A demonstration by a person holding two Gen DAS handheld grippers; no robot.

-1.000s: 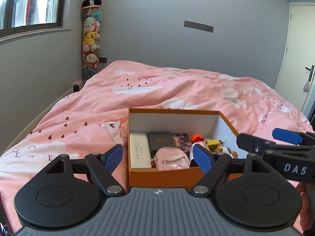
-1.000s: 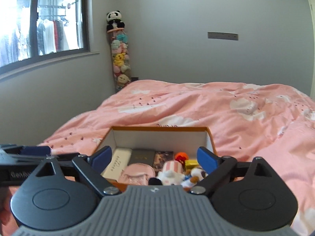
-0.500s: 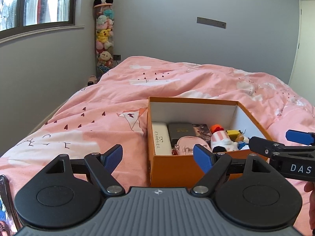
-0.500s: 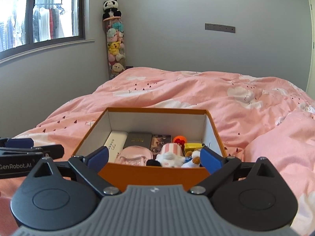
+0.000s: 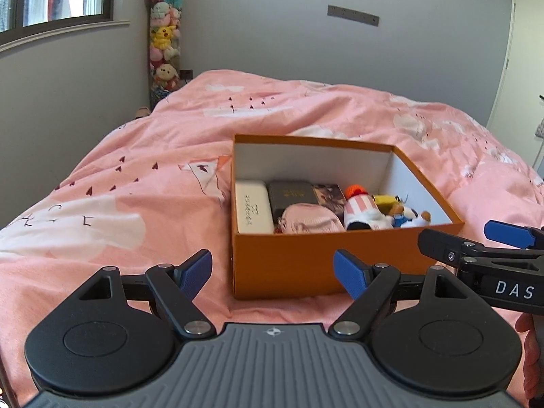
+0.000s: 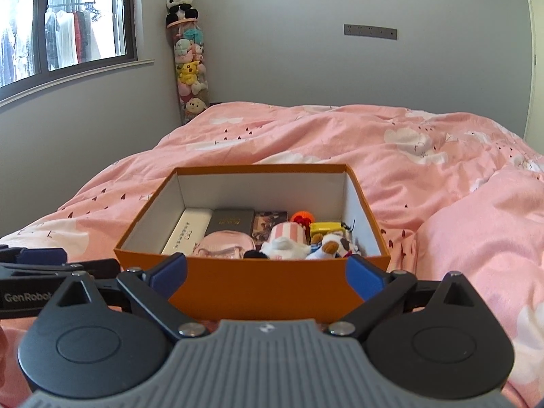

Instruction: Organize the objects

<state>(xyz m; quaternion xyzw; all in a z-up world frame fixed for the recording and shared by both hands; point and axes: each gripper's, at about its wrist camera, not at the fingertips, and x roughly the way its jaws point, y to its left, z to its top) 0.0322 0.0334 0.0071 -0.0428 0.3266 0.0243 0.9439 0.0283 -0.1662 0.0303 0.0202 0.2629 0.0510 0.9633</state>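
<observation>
Two hand-held grippers hang side by side over a bed, both spread wide and holding nothing. The left hand-held gripper [image 5: 273, 273] sits just short of one orange box [image 5: 326, 261]; the right hand-held gripper [image 6: 267, 277] sits close to the box's near wall. The box rests on the pink duvet [image 6: 425, 183]. Inside, near to far: one pink pouch [image 5: 307, 221], one striped plush [image 6: 284, 239] and one brown-and-white plush [image 6: 331, 246]; behind them one white case [image 5: 253, 209], one dark case [image 6: 231, 222], one picture card [image 6: 267, 222], one yellow toy [image 6: 324, 227]. Farther off stands one tube of plush toys [image 6: 188, 71]. Only the right view shows its panda [image 6: 180, 3] whole; only the left view shows a door [image 5: 523, 68].
</observation>
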